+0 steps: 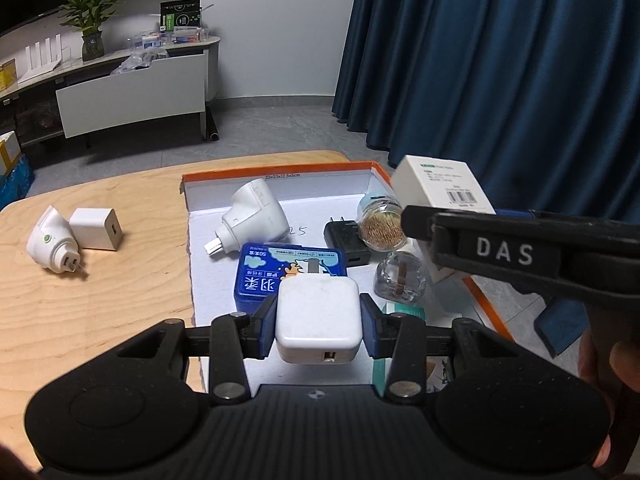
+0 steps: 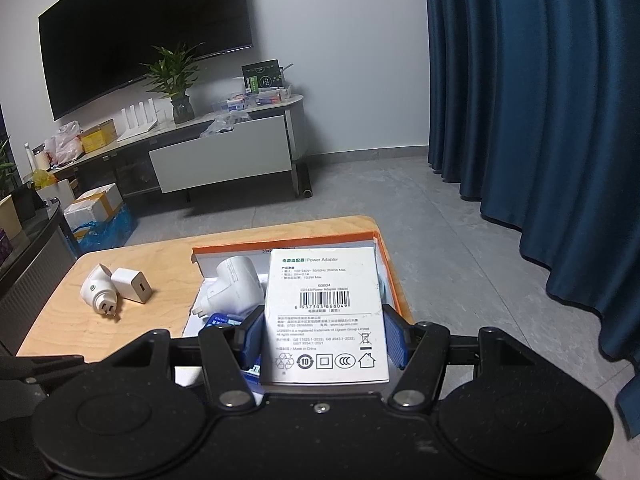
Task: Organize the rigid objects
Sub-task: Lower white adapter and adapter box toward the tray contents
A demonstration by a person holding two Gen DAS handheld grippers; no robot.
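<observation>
White USB charger (image 1: 318,314) clamped in left gripper (image 1: 319,322) at lower centre; right gripper (image 2: 325,332) closed on power adapter box (image 2: 325,312), frame centre, over orange-rimmed tray (image 2: 390,276).

Dark wall TV (image 2: 140,36), potted plant (image 2: 178,80), blue curtain (image 2: 540,100), white-fronted TV cabinet (image 2: 220,156).

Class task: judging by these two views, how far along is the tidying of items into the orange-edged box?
Done: a white plug adapter, black charger, blue case and two glass jars lie in the box. In hand: left claw grips a white charger; right claw grips a power adapter carton. Left: an adapter and cube charger on the table.
</observation>
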